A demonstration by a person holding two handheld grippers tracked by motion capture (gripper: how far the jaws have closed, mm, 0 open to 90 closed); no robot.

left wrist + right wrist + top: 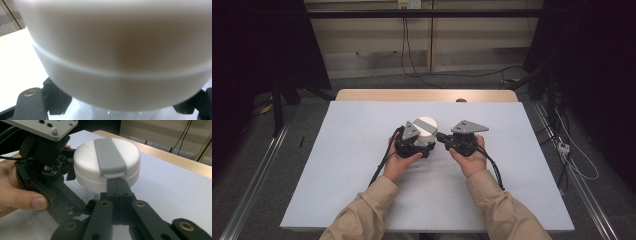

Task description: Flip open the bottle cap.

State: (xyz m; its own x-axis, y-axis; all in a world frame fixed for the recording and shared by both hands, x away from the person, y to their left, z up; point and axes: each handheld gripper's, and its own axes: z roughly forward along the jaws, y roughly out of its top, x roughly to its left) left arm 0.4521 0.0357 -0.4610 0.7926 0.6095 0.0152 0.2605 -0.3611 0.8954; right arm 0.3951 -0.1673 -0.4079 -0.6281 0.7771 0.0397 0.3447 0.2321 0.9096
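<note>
Container: a round white container [427, 128] with a grey flip tab [110, 157] across its lid stood upright near the middle of the table, between the two grippers.
Left gripper: the left gripper [414, 142] sat at the container's left side, held in the left hand [399, 162]; its jaws were closed in on the container's body, one on each side, gripping it.
Left gripper view: the white wall of the container [120, 62] was pressed up close, with the black jaws just showing at either lower corner.
Right gripper: the right gripper [117, 185], held in the right hand [471, 159], had its two jaws pressed flat together with nothing between them; their tips touched or nearly touched the container's side just below the free end of the grey tab.
Table: a white sheet [362, 165] covered the top, with a wooden edge [422, 95] showing at the far side.
Sleeves: both forearms wore tan sleeves [372, 210].
</note>
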